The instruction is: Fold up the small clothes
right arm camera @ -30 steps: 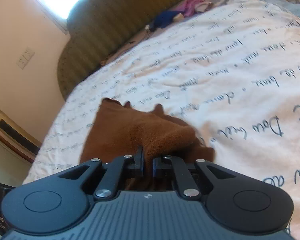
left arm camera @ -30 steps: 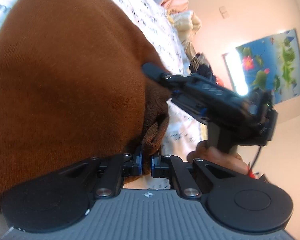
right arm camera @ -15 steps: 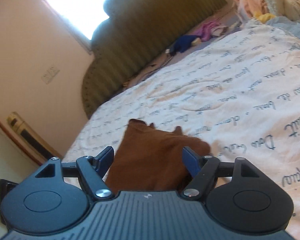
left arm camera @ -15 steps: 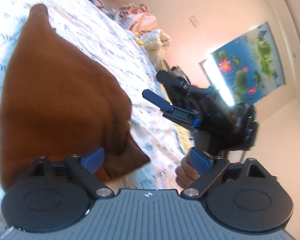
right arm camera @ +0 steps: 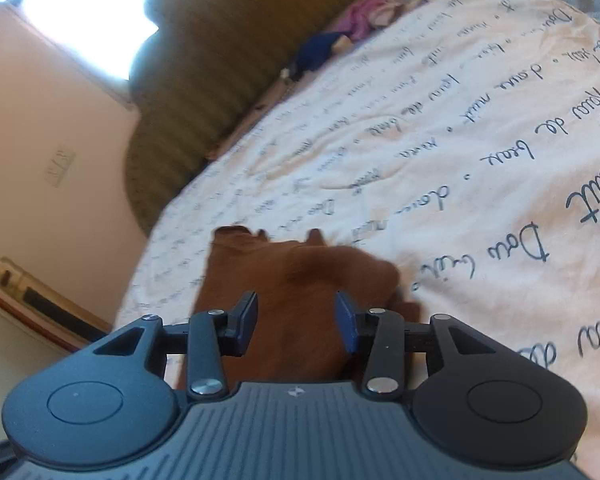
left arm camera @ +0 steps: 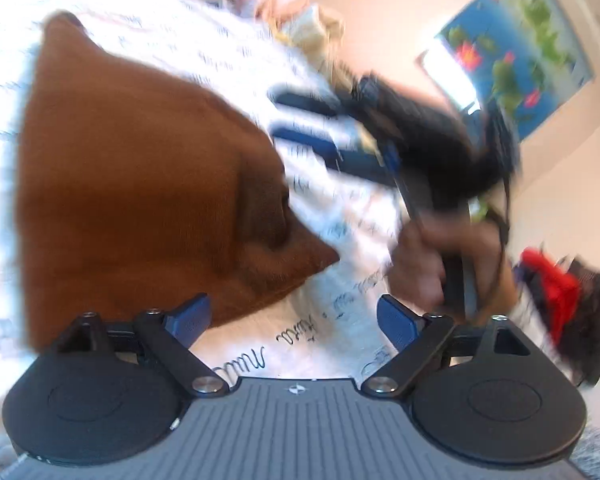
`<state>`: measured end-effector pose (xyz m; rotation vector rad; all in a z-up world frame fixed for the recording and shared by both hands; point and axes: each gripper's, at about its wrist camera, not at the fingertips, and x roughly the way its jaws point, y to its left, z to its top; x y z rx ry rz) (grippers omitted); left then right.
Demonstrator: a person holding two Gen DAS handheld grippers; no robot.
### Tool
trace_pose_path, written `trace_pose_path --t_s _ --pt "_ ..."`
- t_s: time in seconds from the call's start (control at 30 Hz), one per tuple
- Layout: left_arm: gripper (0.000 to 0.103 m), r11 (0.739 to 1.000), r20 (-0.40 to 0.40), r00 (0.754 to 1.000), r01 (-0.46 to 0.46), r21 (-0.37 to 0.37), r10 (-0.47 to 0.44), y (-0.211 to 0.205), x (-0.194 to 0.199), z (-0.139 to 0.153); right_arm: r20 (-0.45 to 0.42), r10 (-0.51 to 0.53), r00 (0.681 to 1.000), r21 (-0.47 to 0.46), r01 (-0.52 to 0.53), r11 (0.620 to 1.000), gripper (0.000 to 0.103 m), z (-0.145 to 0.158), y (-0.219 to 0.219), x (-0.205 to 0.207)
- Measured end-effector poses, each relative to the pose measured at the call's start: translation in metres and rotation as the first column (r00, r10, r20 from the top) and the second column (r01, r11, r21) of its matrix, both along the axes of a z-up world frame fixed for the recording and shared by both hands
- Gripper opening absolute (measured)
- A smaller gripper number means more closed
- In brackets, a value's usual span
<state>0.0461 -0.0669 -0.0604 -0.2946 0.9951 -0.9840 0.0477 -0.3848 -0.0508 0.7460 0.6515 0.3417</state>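
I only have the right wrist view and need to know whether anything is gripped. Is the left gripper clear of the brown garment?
Observer: Yes. The left gripper is open with nothing between its jaws. The brown garment lies ahead on the bedspread.
Operator: Where does my right gripper sit?
Observer: The right gripper is beside the garment's folded corner, its jaws closing on nothing.
Operator: Any other laundry close by?
Observer: A red cloth lies beyond the hand holding it.
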Motion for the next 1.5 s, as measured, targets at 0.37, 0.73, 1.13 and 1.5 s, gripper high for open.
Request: trace_pose_path --t_s 0.37,0.73,1.13,1.5 --pt "0.089 0.989 0.048 0.995 -0.087 0.12 0.082 0.034 0.027 -0.006 -0.059 0.005 0.998 -0.055 -0.008 0.998 0.048 -0.013 0.014 -0.059" --pt "0.094 0.97 0.079 0.99 -0.13 0.205 0.116 0.039 0.023 0.004 -0.058 0.05 0.997 -0.183 -0.06 0.981 0.072 -0.008 0.042 -0.09" --pt "0.103 0.966 -0.313 0.923 -0.253 -0.059 0.223 0.046 0.154 -0.031 -0.089 -0.067 0.994 0.153 0.08 0.985 0.093 -0.058 -0.044 -0.009" --pt "0.041 0.957 -0.469 0.863 -0.268 -0.108 0.189 0.018 0.154 -0.054 -0.105 0.082 0.991 -0.066 -0.089 0.994 0.092 -0.046 0.026 0.013"
